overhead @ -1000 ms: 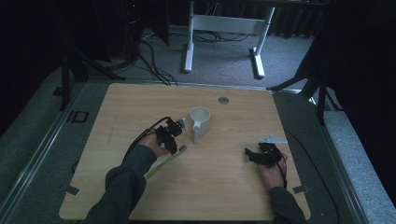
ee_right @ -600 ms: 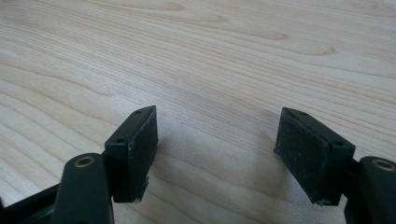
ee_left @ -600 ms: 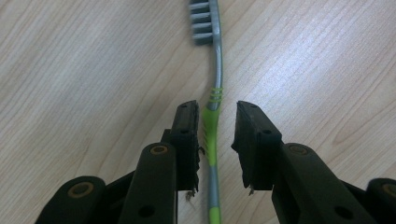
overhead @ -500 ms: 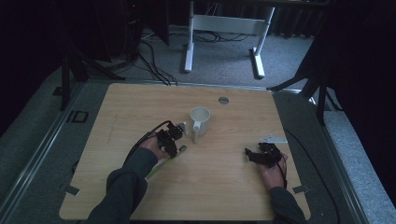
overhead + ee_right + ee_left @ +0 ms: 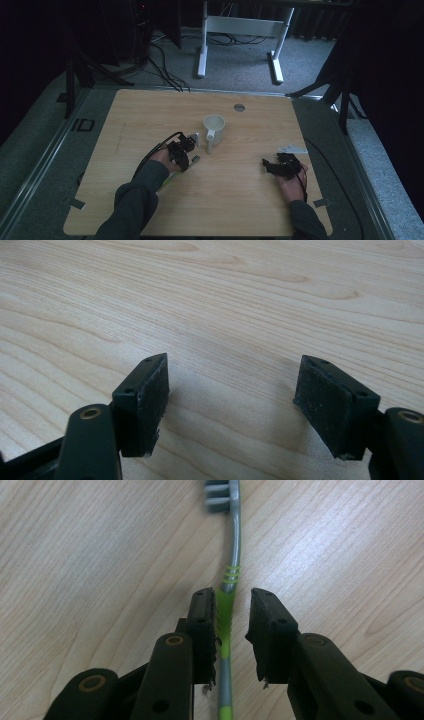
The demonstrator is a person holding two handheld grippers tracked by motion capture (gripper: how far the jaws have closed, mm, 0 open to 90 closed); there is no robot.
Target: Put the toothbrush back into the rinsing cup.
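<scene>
Pickup step: left gripper (image 5: pixel 232 607) has just been narrowing its jaws around the green-and-grey plastic toothbrush (image 5: pixel 231 575) lying flat on the light wooden table (image 5: pixel 80 555), pads not yet pinching. Next, I judge, squeeze and lift. Right gripper (image 5: pixel 230 382) rests spread, empty.

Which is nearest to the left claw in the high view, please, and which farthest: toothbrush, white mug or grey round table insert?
1. Green and grey plastic toothbrush, between the left claw jaws.
2. White ceramic mug, just beyond it.
3. Grey round table insert, near the far edge.
</scene>
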